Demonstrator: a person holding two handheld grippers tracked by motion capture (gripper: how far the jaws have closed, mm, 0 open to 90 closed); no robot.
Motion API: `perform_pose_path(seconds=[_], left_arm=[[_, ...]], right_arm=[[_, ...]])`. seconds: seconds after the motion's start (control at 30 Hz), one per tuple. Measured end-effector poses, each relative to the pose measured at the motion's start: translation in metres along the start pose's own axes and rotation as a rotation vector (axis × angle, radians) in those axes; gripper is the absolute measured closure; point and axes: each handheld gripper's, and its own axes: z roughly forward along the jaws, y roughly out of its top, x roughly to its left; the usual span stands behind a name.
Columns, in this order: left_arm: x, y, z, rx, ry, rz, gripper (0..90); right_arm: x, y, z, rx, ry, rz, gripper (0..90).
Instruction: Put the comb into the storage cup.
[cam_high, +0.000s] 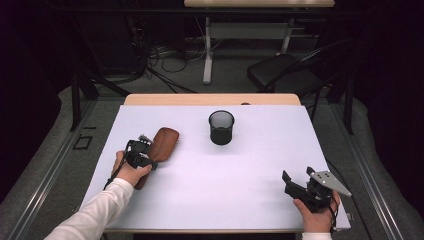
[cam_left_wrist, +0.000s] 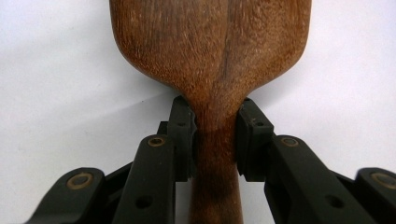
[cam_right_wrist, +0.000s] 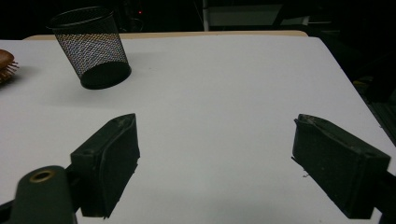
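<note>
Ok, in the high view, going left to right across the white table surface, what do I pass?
Left gripper closed on the wooden hairbrush → black mesh cup standing upright → right gripper, jaws open and empty, near the right edge of the table.

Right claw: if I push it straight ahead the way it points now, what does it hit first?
Probably nothing: ahead of the right claw lies bare table; the mesh cup sits off to the left.

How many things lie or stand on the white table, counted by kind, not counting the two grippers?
Wooden brush: 1
Black mesh cup: 1
Total: 2
</note>
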Motion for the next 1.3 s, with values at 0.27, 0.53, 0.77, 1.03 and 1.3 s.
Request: perform_pose_path(seconds=[0.27,0.53,0.77,1.03,1.3], left_arm=[[0.000,-0.004,0.000,-0.031,0.003,0.012,72.4],[0.003,-0.006,-0.001,-0.058,-0.016,0.022,72.6],[0.006,-0.007,-0.002,-0.082,-0.060,0.012,72.7],[0.009,-0.008,-0.005,-0.127,-0.110,-0.010,72.7],[0.012,-0.009,-0.010,-0.180,-0.154,-0.022,72.7]], right_arm=[[0.000,0.000,0.000,0.000,-0.001,0.000,13.9],[0.000,0.000,0.000,-0.001,0.000,0.001,13.9],[0.000,0.000,0.000,-0.005,-0.001,0.000,13.9],[0.000,0.000,0.000,-0.005,0.000,0.001,13.8],[0.000,0.000,0.000,-0.001,0.000,0.001,13.9]])
